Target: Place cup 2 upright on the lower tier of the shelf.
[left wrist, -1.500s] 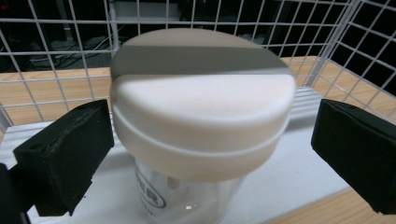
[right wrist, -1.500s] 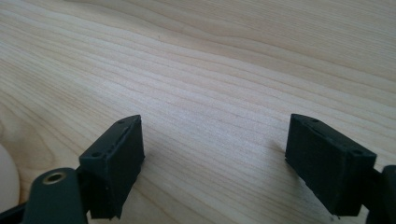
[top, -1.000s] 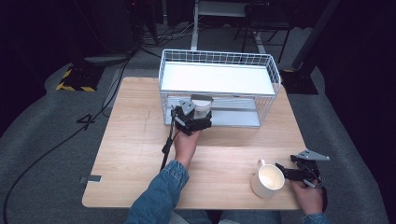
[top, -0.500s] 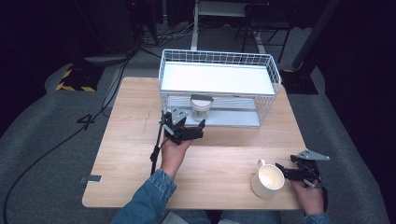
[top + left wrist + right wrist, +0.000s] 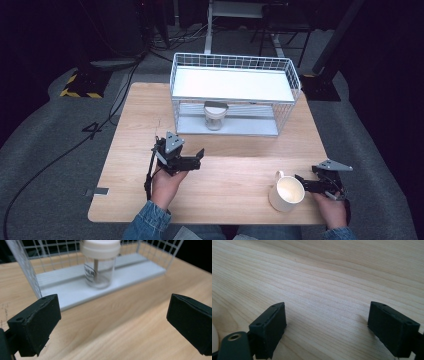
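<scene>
Nearest the person, the right gripper point(image 5: 320, 186) rests low at the table's point(image 5: 240, 175) front right corner, jaws spread wide with bare wood between them. A white mug point(image 5: 287, 192) stands just beside it to its left, upright and untouched, close to the front edge.

Farther in, the left gripper point(image 5: 192, 162) hovers over the middle left of the table, jaws wide apart and empty, pointing toward the wire rack point(image 5: 235, 95).

At the far side, a clear jar point(image 5: 100, 263) with a white lid stands upright on the rack's lower shelf, near its front lip and left of centre. Judging from this, the jar looks already placed and let go; the mug seems the piece left to handle.

Open wood lies between both grippers and the rack. The lower shelf has free room to the jar's right, but the upper shelf and wire sides limit the way in.
</scene>
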Demonstrator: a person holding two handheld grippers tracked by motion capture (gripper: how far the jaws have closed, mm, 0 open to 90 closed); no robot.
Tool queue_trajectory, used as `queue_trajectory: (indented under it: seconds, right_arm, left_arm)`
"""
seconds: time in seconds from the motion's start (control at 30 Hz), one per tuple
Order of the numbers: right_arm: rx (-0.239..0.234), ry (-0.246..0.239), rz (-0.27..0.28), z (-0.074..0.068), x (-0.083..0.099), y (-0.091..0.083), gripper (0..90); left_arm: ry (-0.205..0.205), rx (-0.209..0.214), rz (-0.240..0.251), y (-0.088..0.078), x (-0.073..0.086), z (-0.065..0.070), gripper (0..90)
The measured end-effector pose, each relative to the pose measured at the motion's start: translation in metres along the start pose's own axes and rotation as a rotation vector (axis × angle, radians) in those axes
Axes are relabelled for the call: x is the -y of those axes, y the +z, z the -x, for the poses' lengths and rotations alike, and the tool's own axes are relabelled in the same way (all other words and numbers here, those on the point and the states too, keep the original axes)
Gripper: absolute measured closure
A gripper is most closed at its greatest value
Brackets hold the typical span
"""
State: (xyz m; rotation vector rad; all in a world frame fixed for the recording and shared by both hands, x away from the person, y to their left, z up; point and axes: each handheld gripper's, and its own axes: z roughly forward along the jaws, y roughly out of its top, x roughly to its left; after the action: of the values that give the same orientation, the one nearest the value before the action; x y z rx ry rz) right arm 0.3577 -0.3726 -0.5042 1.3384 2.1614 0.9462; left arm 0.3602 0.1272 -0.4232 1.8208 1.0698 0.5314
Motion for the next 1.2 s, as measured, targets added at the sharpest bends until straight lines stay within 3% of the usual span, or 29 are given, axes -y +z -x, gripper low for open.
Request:
queue_trajectory:
  seconds: [0.13,0.5,0.7,1.1,1.2]
  right_arm:
    - [-0.004,-0.003,0.001,0.0,0.001,-0.001,15.2]
    - [-0.032,-0.001,0.031,0.002,0.0,-0.011,15.5]
    - [-0.064,0.022,0.065,0.003,-0.001,-0.017,15.7]
    - [-0.044,-0.011,0.056,0.002,-0.004,-0.024,15.8]
    - [-0.044,0.009,0.061,0.004,-0.004,-0.028,15.8]
  left_arm:
    - [0.023,-0.008,-0.033,-0.007,0.008,-0.005,0.0]
    - [-0.01,-0.035,-0.099,-0.028,0.042,-0.034,0.0]
    - [-0.039,-0.034,-0.166,-0.042,0.071,-0.054,0.0]
    - [-0.045,-0.066,-0.27,-0.038,0.09,-0.07,0.3]
    - [-0.016,-0.096,-0.298,-0.034,0.094,-0.07,1.5]
